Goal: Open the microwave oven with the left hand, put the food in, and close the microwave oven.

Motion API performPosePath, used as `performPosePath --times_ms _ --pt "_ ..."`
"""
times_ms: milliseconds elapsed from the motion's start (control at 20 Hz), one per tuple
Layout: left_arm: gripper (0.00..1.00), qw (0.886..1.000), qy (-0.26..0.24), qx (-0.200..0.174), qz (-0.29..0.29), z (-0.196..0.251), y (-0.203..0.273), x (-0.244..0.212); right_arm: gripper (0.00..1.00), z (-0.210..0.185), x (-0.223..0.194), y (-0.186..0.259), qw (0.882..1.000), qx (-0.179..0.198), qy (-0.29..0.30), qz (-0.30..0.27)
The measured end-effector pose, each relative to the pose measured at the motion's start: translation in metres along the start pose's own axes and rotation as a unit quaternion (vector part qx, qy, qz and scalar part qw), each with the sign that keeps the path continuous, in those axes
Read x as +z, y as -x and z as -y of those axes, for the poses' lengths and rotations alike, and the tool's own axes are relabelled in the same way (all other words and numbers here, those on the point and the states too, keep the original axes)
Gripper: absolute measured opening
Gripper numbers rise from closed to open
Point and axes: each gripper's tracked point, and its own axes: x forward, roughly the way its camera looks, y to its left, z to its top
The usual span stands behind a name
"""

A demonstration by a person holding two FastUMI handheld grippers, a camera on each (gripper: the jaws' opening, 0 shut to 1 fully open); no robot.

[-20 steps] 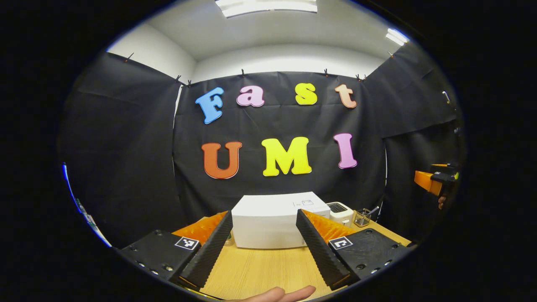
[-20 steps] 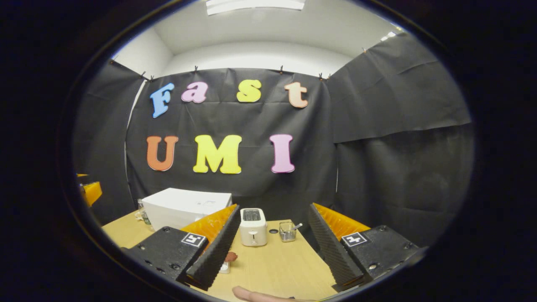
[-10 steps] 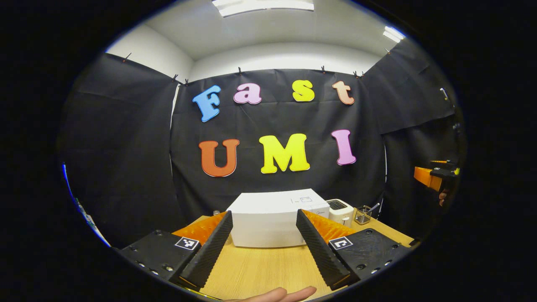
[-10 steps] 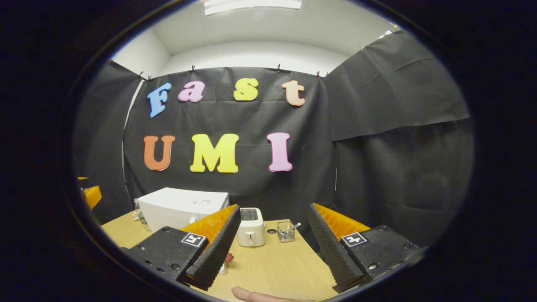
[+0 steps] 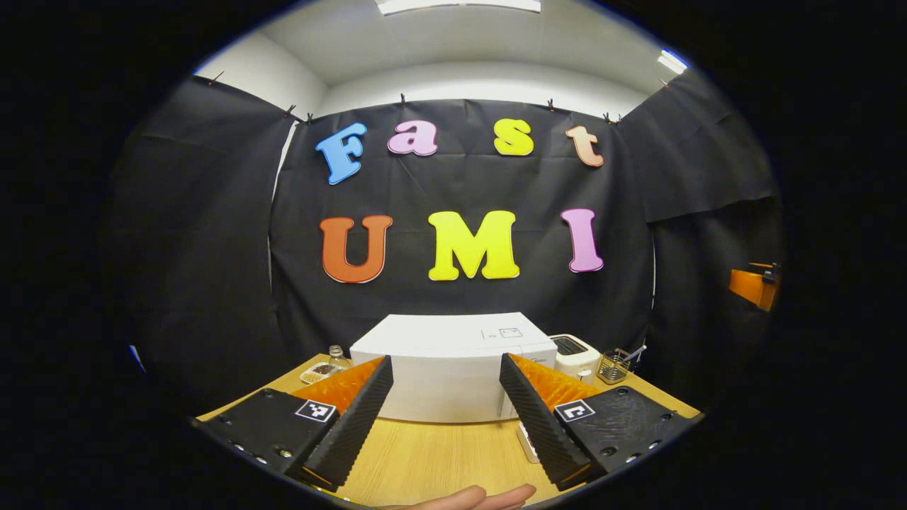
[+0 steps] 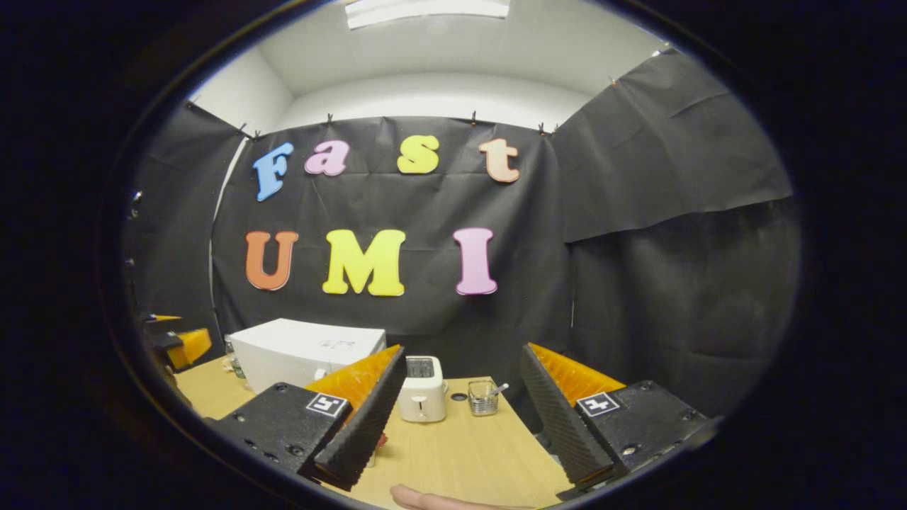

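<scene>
The white microwave (image 5: 453, 354) stands at the back of the wooden table (image 5: 439, 457), its front shut. My left gripper (image 5: 446, 359) is open and empty, held short of the microwave and facing it. A small white dish with something red (image 5: 525, 440) peeks out beside its right finger. My right gripper (image 6: 463, 350) is open and empty, facing the toaster (image 6: 421, 397). The red food (image 6: 381, 440) is mostly hidden behind its left finger. The microwave (image 6: 305, 350) sits to its left.
Right of the microwave stand a white toaster (image 5: 575, 358) and a wire basket (image 5: 613, 366). A small dish (image 5: 320, 370) and a bottle (image 5: 339, 353) sit left of it. Black cloth walls close in the booth. A person's finger (image 5: 475, 496) shows at the bottom edge.
My left gripper has come nearer the microwave, which looks larger and lower now. The white dish has come into sight by its right finger. The right gripper has barely moved.
</scene>
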Motion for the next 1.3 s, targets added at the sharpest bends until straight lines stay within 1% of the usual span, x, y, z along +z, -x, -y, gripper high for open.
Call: performPosePath --times_ms 50,100,200,350,400,450,550,600,650,700,850,900,950,1000,1050,1100,1200,1250,1300 --pt "0.96 1.000 -0.004 -0.003 -0.001 0.005 -0.011 -0.007 0.94 0.001 -0.001 -0.001 1.000 0.001 -0.001 0.000" --pt "0.96 1.000 -0.011 -0.006 -0.005 0.009 -0.023 -0.015 1.00 0.001 -0.004 -0.003 1.000 0.004 0.000 -0.002" --pt "0.96 1.000 -0.013 -0.010 -0.016 0.021 -0.045 -0.032 1.00 0.000 -0.007 -0.007 1.000 0.010 0.003 -0.004" --pt "0.96 0.999 0.012 -0.039 -0.036 0.047 -0.073 -0.062 1.00 0.003 -0.010 -0.012 1.000 0.016 0.008 -0.005" --pt "0.96 0.998 0.014 -0.040 -0.047 0.050 -0.082 -0.074 0.94 0.003 -0.011 -0.013 1.000 0.018 0.011 -0.004" --pt "0.97 0.998 0.010 -0.034 -0.053 0.050 -0.093 -0.082 1.00 0.003 -0.011 -0.014 1.000 0.022 0.013 -0.002" --pt "0.96 0.997 0.002 -0.029 -0.072 0.056 -0.113 -0.105 1.00 0.007 -0.013 -0.018 1.000 0.023 0.015 -0.002" --pt "0.96 0.996 0.000 -0.031 -0.082 0.060 -0.120 -0.117 0.94 0.010 -0.014 -0.020 1.000 0.024 0.014 -0.002" --pt "0.96 0.995 0.000 -0.034 -0.089 0.066 -0.128 -0.125 1.00 0.012 -0.016 -0.022 1.000 0.024 0.014 -0.002" --pt "0.96 0.994 0.006 -0.040 -0.099 0.072 -0.135 -0.135 0.94 0.014 -0.018 -0.025 1.000 0.024 0.016 -0.002" --pt "0.96 0.993 0.017 -0.051 -0.108 0.086 -0.152 -0.154 0.94 0.020 -0.025 -0.031 1.000 0.022 0.022 -0.004" --pt "0.96 0.992 0.019 -0.056 -0.107 0.092 -0.155 -0.159 1.00 0.020 -0.029 -0.034 0.999 0.023 0.023 -0.006" --pt "0.96 0.993 0.024 -0.060 -0.103 0.095 -0.160 -0.161 1.00 0.022 -0.032 -0.036 0.999 0.023 0.023 -0.008" --pt "0.96 0.993 0.029 -0.060 -0.100 0.097 -0.166 -0.163 1.00 0.024 -0.036 -0.038 0.999 0.023 0.022 -0.011" --pt "0.87 0.993 0.033 -0.058 -0.098 0.097 -0.173 -0.166 1.00 0.026 -0.040 -0.041 0.999 0.021 0.021 -0.015" --pt "0.96 0.993 0.038 -0.053 -0.098 0.096 -0.179 -0.170 0.94 0.028 -0.044 -0.045 0.999 0.021 0.020 -0.020" --pt "0.95 0.992 0.050 -0.046 -0.105 0.097 -0.188 -0.180 0.94 0.030 -0.052 -0.049 0.999 0.021 0.017 -0.028" --pt "0.92 0.993 0.046 -0.037 -0.104 0.094 -0.193 -0.183 1.00 0.032 -0.055 -0.051 0.999 0.021 0.015 -0.030" --pt "0.88 0.994 0.040 -0.028 -0.097 0.091 -0.200 -0.185 1.00 0.034 -0.058 -0.053 0.999 0.022 0.013 -0.033"
